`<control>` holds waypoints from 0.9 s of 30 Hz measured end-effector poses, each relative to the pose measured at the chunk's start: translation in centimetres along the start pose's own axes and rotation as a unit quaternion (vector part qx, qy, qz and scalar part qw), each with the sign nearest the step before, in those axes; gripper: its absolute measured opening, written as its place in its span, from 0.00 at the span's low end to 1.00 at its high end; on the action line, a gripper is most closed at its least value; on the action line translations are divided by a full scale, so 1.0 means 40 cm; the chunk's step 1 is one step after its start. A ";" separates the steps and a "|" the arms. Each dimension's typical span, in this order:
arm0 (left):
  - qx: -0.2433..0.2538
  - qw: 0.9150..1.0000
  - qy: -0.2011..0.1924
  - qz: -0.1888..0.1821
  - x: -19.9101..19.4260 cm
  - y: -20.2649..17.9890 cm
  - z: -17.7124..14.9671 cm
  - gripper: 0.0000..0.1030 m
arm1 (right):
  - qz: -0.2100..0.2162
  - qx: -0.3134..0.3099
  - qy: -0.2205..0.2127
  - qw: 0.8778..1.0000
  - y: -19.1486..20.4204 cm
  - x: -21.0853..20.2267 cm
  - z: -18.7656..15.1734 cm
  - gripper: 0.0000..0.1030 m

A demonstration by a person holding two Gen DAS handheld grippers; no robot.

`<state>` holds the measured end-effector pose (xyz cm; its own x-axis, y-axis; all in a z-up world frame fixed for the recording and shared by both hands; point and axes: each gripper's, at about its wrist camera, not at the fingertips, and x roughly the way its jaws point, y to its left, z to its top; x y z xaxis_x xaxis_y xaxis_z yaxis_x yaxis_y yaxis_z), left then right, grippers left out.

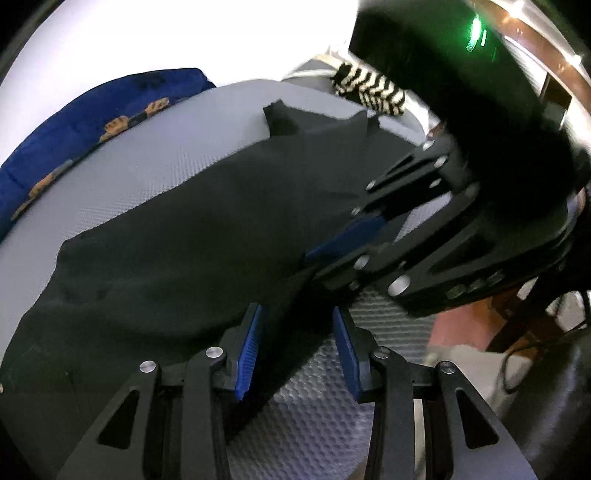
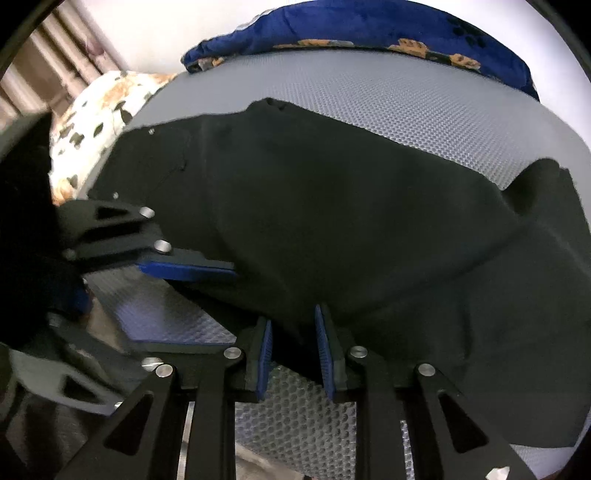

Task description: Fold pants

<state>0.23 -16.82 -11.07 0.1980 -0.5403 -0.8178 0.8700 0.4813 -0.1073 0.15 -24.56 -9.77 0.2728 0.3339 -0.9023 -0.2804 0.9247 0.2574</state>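
Black pants (image 1: 192,229) lie spread on a grey honeycomb mat (image 1: 155,147); they also fill the right wrist view (image 2: 351,221). My left gripper (image 1: 299,343) is open, its blue pads on either side of the pants' near edge, apart from the cloth. My right gripper (image 2: 293,350) is open with a fold of the pants' edge between its pads. Each gripper shows in the other's view: the right one (image 1: 343,240) at the pants' right edge, the left one (image 2: 192,269) at the left edge.
A blue patterned blanket (image 1: 92,122) lies beyond the mat (image 2: 406,110); it also shows in the right wrist view (image 2: 369,33). A white floral pillow (image 2: 103,114) is at the left. A zebra-striped cloth (image 1: 369,88) lies at the mat's far right. Reddish floor (image 1: 454,332) is beside the mat.
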 end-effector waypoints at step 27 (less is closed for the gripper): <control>-0.105 0.994 0.016 -0.005 0.045 0.065 -0.017 0.05 | 0.072 0.429 -0.196 0.879 -0.675 -0.138 -0.186 0.35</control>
<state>2.53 -16.08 -13.22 0.1720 -0.5254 -0.8333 0.7574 0.6114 -0.2291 -0.64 -52.74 -14.31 0.6349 0.3401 -0.6937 0.4137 0.6086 0.6771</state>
